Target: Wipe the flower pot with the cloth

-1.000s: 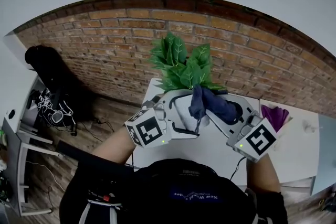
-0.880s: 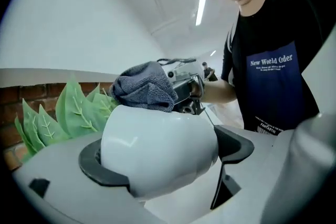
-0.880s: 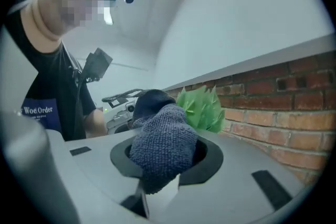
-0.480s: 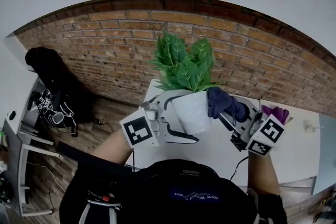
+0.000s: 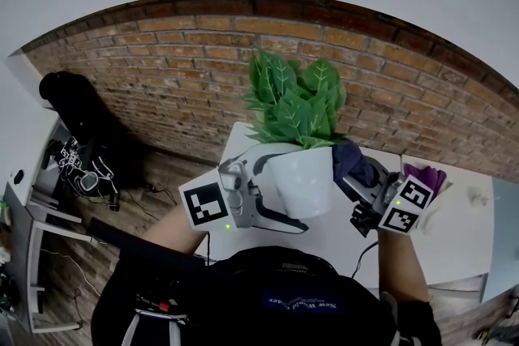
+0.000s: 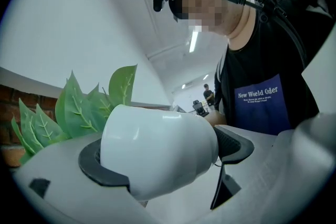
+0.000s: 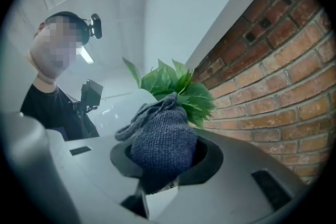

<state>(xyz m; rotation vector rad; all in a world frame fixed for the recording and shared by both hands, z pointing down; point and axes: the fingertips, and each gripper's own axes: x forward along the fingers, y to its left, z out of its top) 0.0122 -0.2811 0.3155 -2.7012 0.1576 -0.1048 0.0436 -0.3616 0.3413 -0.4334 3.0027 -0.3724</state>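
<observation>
At frame centre, the white flower pot (image 5: 302,182) is clamped by the left hand-held gripper (image 5: 277,192) over the bench (image 5: 340,237). At its right side, the dark blue cloth (image 5: 350,160) is grasped by the right hand-held gripper (image 5: 363,184).

Whether the cloth (image 5: 350,160) touches the flower pot (image 5: 302,182) is hidden.

A white table (image 5: 334,232) stands with its far edge against a brick wall (image 5: 162,77). Most of its top is bare. Near the right side a purple thing (image 5: 428,173) lies on it, with folds like a cloth or a flower; I cannot tell which. Further right lies a small pale thing (image 5: 473,192), too small to name. The flower pot (image 5: 302,182) is over the middle of the top; whether its base touches the top cannot be seen.
</observation>
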